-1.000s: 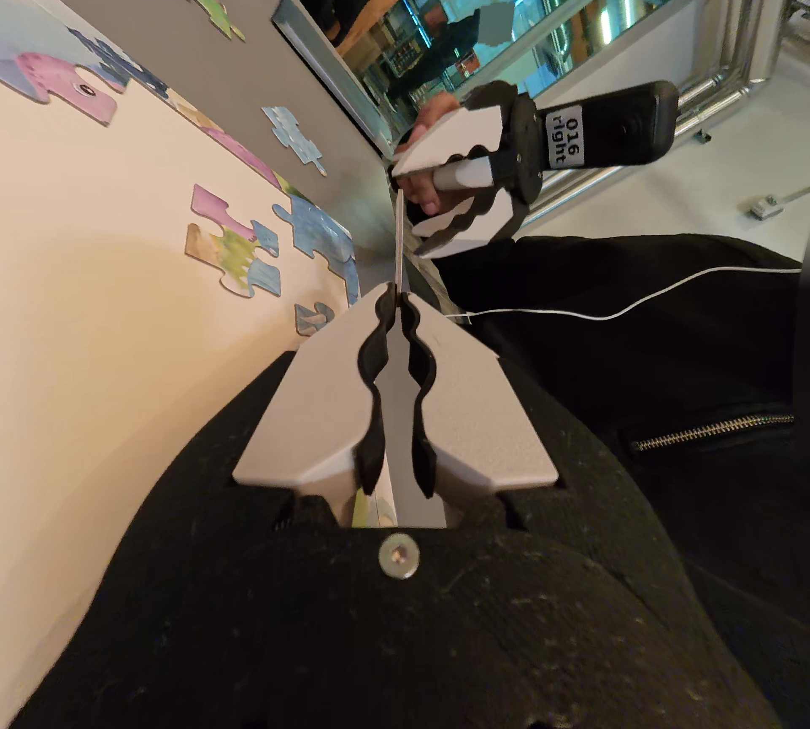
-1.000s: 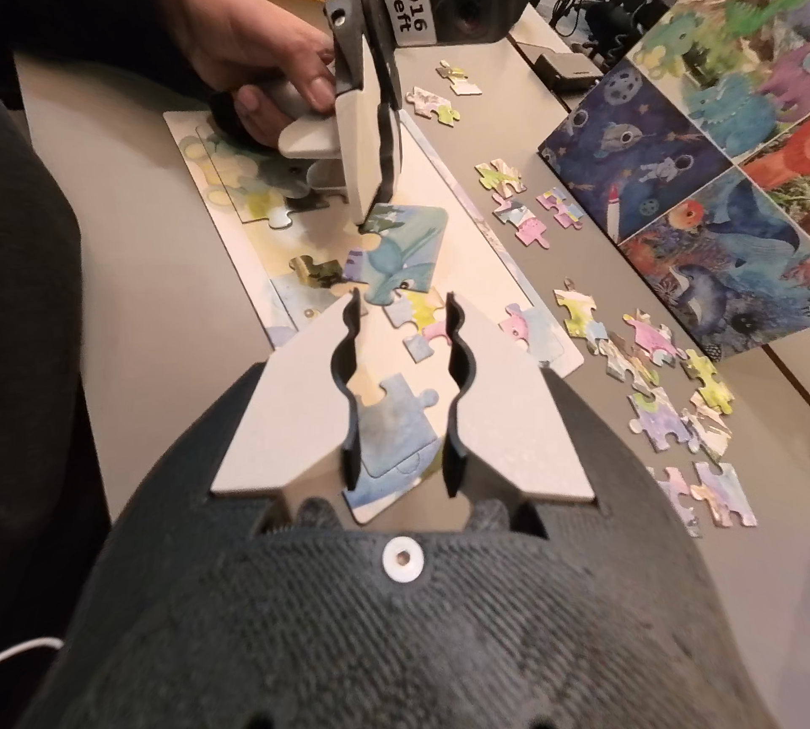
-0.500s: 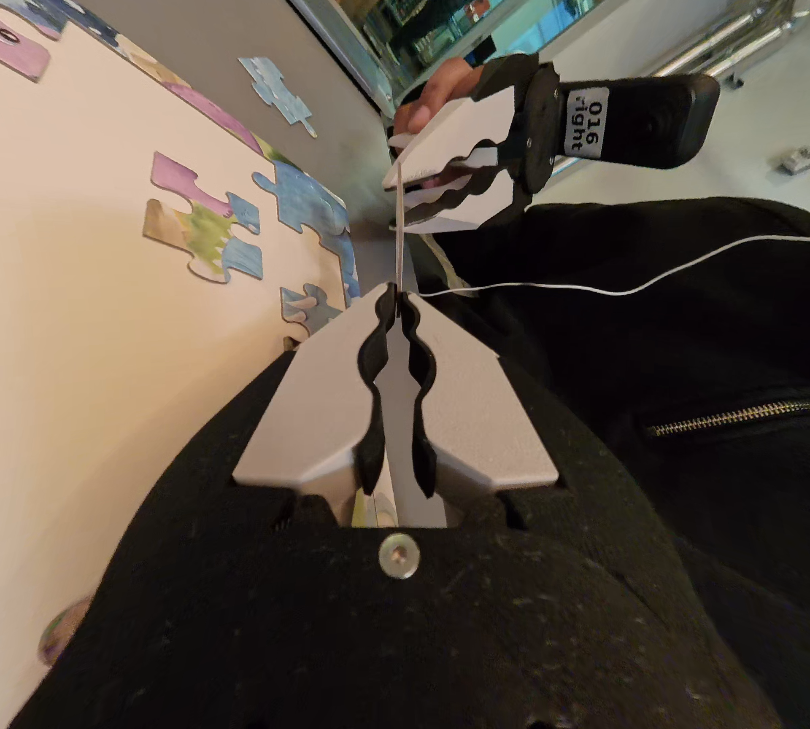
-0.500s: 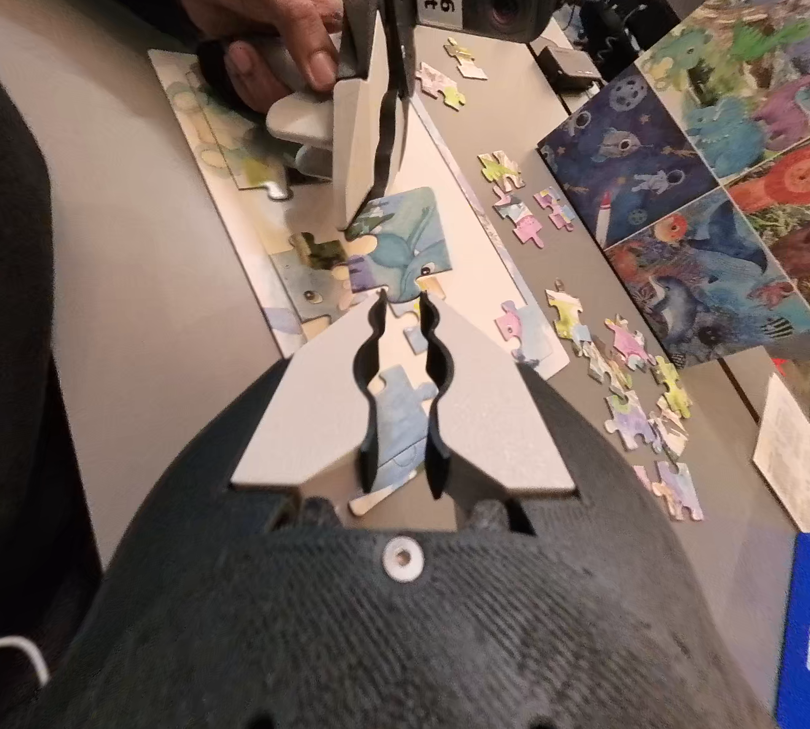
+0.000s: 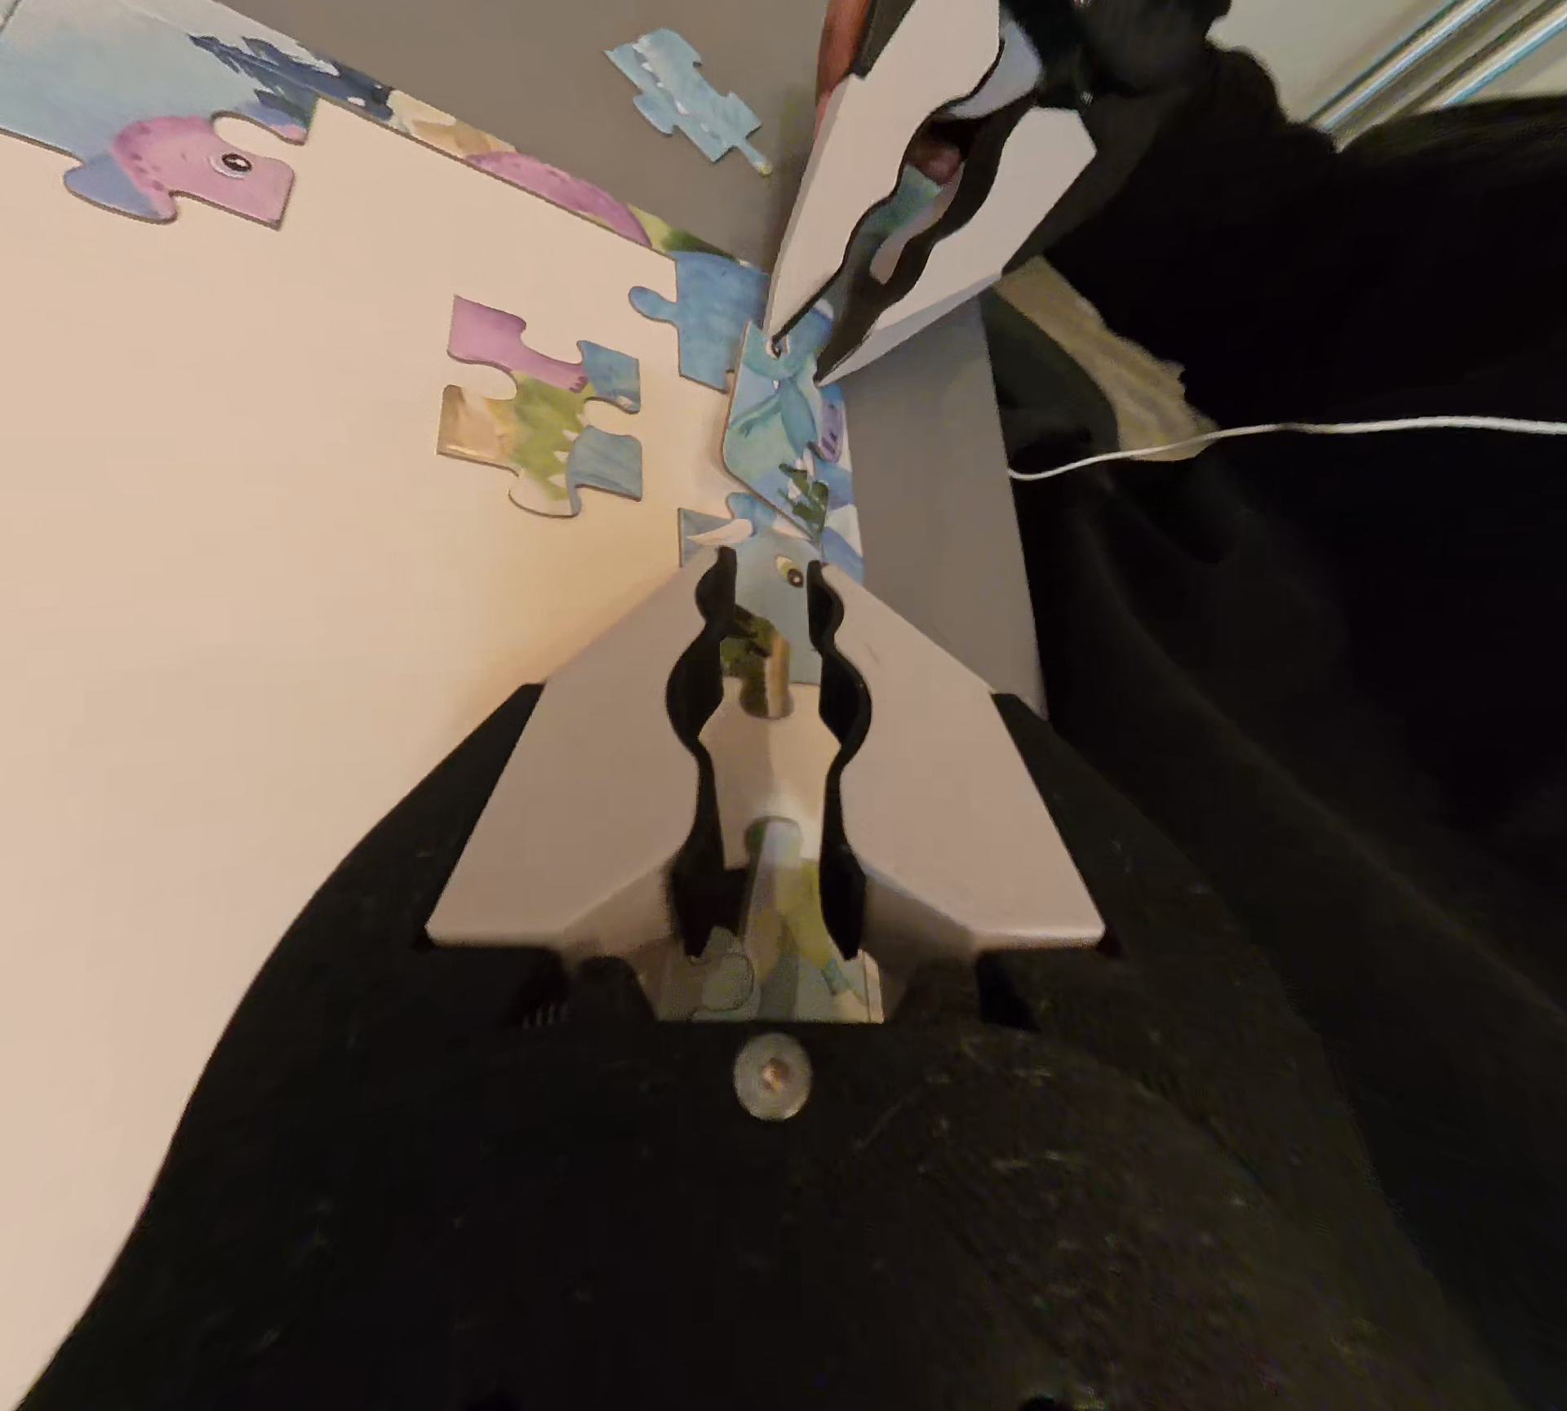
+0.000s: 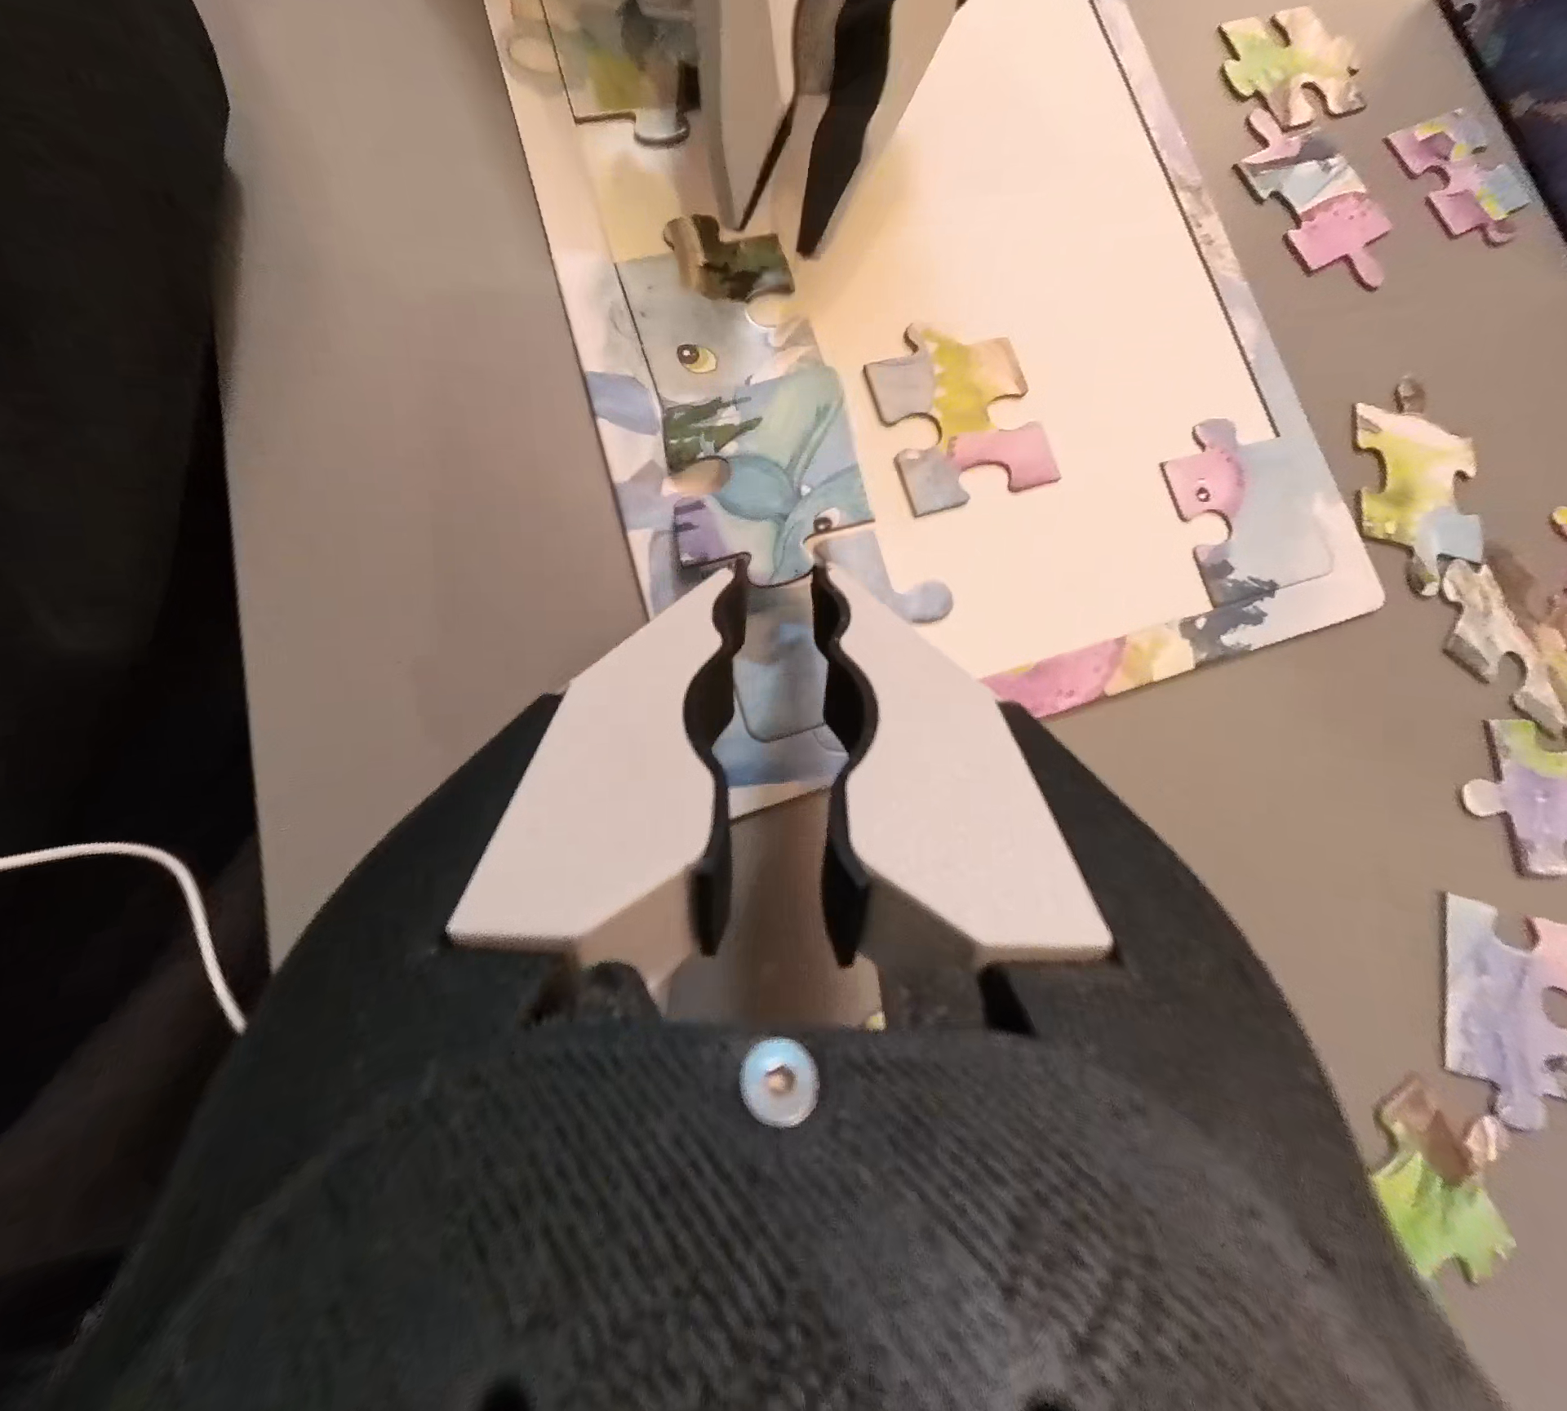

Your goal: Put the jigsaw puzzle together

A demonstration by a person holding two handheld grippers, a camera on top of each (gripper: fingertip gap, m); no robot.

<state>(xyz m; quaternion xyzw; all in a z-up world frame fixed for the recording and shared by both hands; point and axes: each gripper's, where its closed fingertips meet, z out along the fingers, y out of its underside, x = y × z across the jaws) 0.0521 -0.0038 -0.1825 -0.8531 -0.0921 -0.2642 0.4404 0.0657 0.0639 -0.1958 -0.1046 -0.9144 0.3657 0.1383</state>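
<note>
Seating the blue jigsaw piece (image 6: 763, 471) into the left column of the puzzle tray (image 6: 1017, 183), centre-left in the right wrist view; judging this the pressing-in step. Holding the right gripper (image 6: 776, 573) narrow and empty, with tips at the piece's near edge. Holding the left gripper (image 5: 767, 565) likewise narrow and empty, just beyond the piece. Calling next, by judgement, for a flat downward press with tabs aligned. Showing in the left wrist view alone one edge seemingly riding raised; showing in the right wrist view alone loose pieces (image 6: 1416, 488) on the table (image 6: 381, 353) at right and a small dark piece (image 6: 729, 260) beside the left tips.
</note>
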